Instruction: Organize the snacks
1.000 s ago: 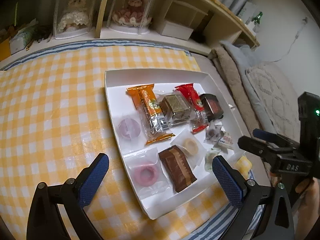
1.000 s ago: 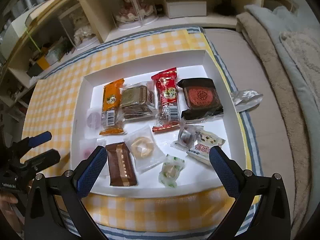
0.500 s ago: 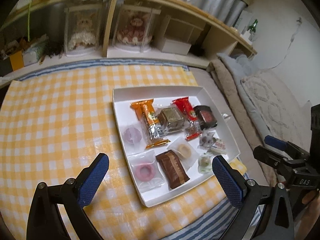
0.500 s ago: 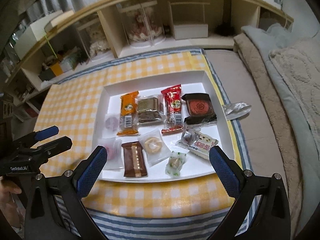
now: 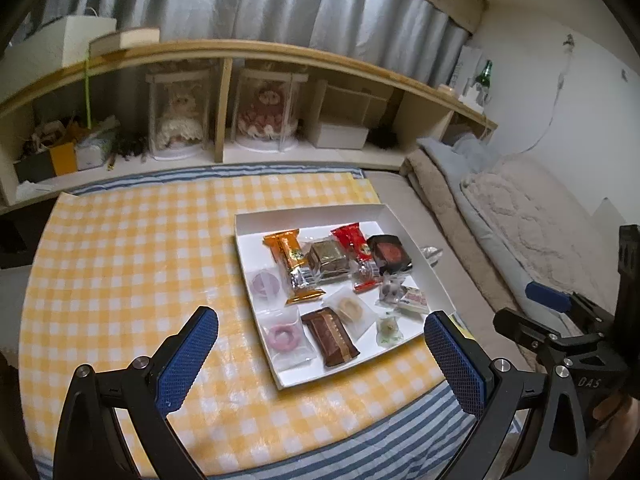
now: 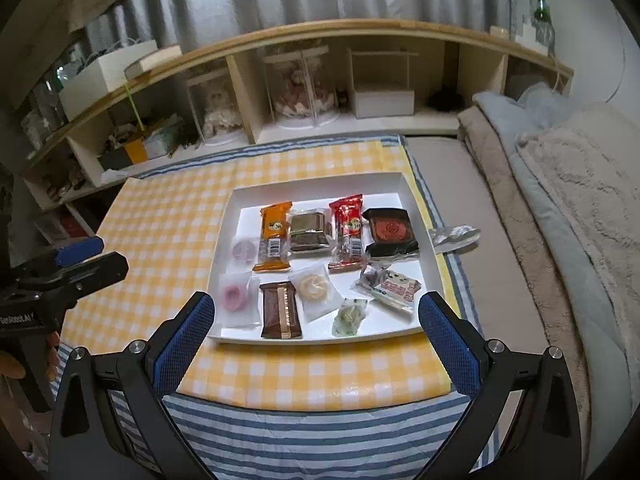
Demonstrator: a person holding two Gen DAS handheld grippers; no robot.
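A white tray (image 5: 316, 212) (image 6: 316, 185) sits on the yellow checked cloth and holds several wrapped snacks: an orange bar (image 6: 274, 236), a red bar (image 6: 349, 229), a dark hexagonal pack (image 6: 389, 229), a brown bar (image 6: 280, 311), a pink ring (image 6: 233, 295). My left gripper (image 5: 320, 354) is open and empty, well back from the tray's near left corner. My right gripper (image 6: 316, 338) is open and empty, back from the tray's front edge. Each gripper shows at the edge of the other's view.
A crumpled silver wrapper (image 6: 454, 236) lies on the mat just right of the tray. A low wooden shelf (image 6: 304, 92) with doll cases and boxes runs along the back. Folded blankets (image 6: 568, 184) lie at the right. Striped cloth (image 6: 304, 436) lies in front.
Both grippers have pulled back and up from the tray, so it looks smaller and the shelf and curtain have come into view. Both stay open. The snacks have not moved.
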